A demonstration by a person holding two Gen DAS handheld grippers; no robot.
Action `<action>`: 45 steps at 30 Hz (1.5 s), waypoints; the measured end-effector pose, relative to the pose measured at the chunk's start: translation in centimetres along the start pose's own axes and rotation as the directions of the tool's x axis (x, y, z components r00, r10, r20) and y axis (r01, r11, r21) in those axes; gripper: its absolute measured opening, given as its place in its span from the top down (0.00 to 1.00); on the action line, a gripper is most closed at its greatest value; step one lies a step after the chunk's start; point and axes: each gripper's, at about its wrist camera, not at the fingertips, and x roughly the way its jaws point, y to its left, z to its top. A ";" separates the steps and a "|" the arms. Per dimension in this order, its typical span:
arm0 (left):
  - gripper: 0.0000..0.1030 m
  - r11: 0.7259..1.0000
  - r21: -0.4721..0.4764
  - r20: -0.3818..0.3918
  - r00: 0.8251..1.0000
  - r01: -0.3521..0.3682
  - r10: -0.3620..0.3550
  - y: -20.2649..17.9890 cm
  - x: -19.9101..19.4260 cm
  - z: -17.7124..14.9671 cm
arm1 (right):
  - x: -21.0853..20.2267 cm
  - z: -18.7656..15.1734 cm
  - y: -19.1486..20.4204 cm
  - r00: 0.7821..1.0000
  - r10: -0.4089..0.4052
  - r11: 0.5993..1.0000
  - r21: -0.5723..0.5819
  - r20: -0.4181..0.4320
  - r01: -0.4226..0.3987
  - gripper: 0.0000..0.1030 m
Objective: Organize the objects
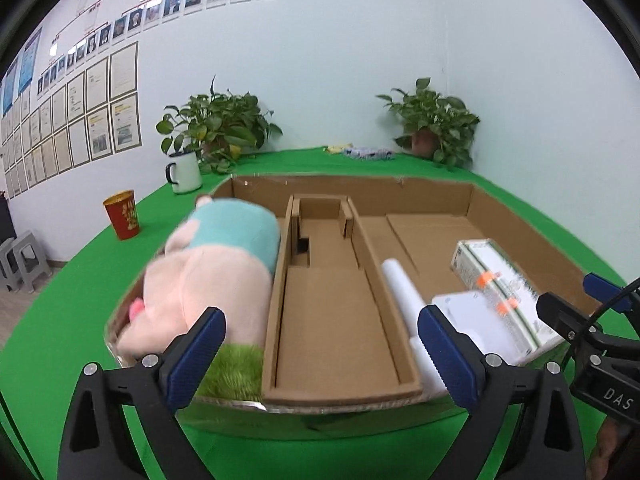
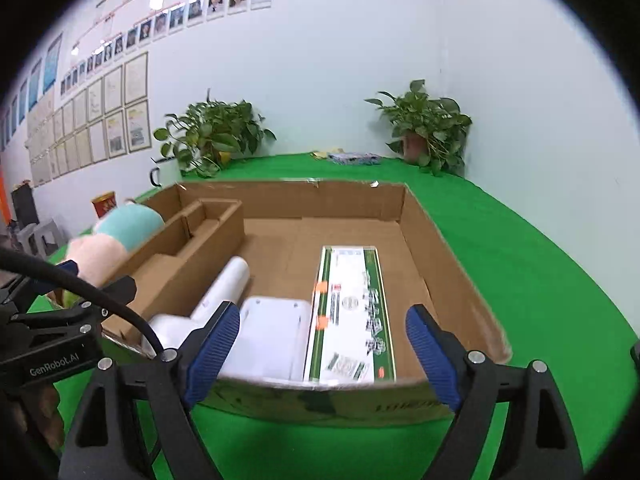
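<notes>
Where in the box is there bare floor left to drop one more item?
The narrow middle channel between its cardboard walls is bare. So is the far end of the right bay, beyond the carton and roll. Crowded: the left bay, filled by the plush, and the right bay's near end.

Cardboard tray (image 1: 496, 216) on green desk, three compartments: left holds pink plush pig (image 1: 208, 280) in teal top, lying on grass mat (image 1: 234, 368); narrow middle bare; right holds white handheld device (image 2: 224, 292), flat white box (image 2: 272, 332), green-edged carton (image 2: 352, 312) lying flat, side by side.
</notes>
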 end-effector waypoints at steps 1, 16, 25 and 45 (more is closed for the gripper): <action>0.05 1.000 0.002 -0.003 1.000 -0.006 0.006 -0.1 0.3 -0.3 | 0.4 -0.3 0.1 1.000 -0.011 1.000 0.008 -0.012 0.011 0.17; 0.00 0.998 0.052 -0.057 0.997 -0.047 0.050 -0.8 0.8 -0.7 | 0.1 -1.1 0.3 0.999 -0.038 0.999 -0.034 -0.029 0.037 0.10; 0.00 0.998 0.051 -0.058 0.997 -0.045 0.048 -0.8 1.1 -0.6 | 0.2 -1.1 0.4 0.999 -0.036 0.999 -0.033 -0.029 0.035 0.10; 0.00 0.998 0.045 -0.060 0.997 -0.043 0.045 -0.9 1.6 -0.5 | 0.2 -1.2 0.3 0.999 -0.036 0.999 -0.033 -0.029 0.036 0.09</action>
